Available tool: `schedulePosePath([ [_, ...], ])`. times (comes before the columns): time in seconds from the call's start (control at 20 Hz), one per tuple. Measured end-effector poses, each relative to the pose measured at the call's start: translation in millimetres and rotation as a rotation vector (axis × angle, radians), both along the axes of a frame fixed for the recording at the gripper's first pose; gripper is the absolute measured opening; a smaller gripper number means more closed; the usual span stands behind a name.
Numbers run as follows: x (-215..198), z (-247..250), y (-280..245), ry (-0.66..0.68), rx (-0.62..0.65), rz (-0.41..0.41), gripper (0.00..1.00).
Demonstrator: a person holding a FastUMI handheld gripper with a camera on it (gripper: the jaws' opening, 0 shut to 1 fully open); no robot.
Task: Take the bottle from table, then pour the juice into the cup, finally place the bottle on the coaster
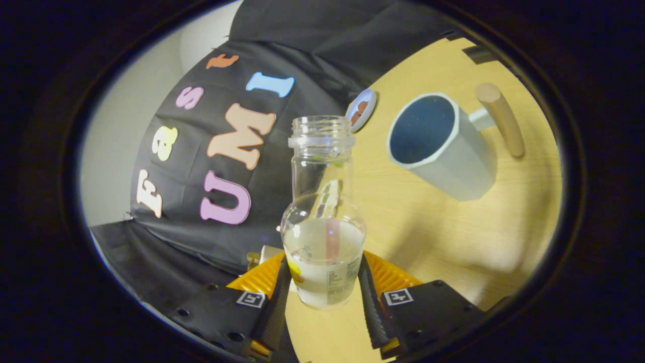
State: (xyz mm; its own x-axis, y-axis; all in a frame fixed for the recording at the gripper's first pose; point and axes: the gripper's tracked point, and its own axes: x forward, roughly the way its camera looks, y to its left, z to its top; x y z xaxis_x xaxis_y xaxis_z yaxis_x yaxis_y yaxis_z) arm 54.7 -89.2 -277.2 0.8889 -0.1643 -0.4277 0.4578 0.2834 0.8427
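Observation:
A clear uncapped bottle (323,212) with pale liquid in its lower part stands between my two fingers, and my gripper (322,282) is shut on its labelled lower body. The whole scene looks tilted. Beyond the bottle to the right, a pale grey cup (443,146) with a dark blue inside and a wooden handle (501,118) sits on the wooden table (453,237). A small round coaster (361,109) with a brown pattern lies past the bottle's mouth, near the table's far edge and left of the cup.
The black booth cloth hangs behind the table on the left, with a pale wall beyond it. Bare wood lies between the bottle and the cup.

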Motion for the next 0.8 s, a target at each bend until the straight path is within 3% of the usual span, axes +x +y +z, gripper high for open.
schedulePosePath([
  [0.4, -2.0, -4.6, -12.3, -0.012, 0.157, -0.108, 0.70],
  [0.8, 5.7, -2.6, -14.1, -0.011, 0.257, -0.144, 0.70],
])
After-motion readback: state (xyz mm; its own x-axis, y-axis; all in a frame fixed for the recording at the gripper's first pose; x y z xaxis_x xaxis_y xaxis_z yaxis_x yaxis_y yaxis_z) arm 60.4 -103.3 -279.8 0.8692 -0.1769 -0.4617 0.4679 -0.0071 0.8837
